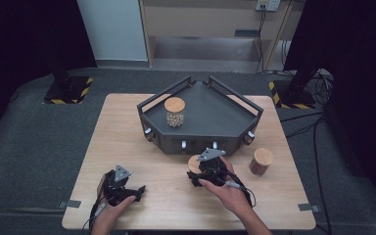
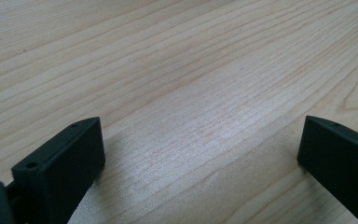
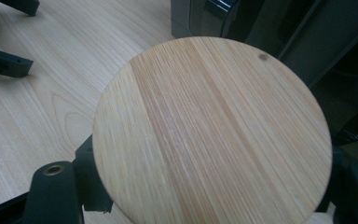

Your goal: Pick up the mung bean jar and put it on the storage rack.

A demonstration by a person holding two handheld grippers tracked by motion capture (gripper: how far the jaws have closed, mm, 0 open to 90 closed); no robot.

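My right gripper [image 1: 199, 170] is in front of the dark tray [image 1: 215, 117], shut on a round wooden lid [image 1: 194, 164]. In the right gripper view the lid [image 3: 212, 130] faces the camera, with a black finger [image 3: 56, 186] at each side below it. What hangs under the lid is hidden. My left gripper [image 1: 133, 192] rests low at the table's front left. Its jaws stand open [image 2: 200, 154] over bare wood with nothing between them. A lidded glass jar [image 1: 175, 112] with pale round pieces inside stands on the tray's left part.
A second wooden-lidded jar [image 1: 261, 161] with brown contents stands on the table to the right of my right hand. The tray's front wall [image 3: 261, 23] is close behind the held lid. The wooden table [image 1: 122, 142] reaches past both sides of the tray.
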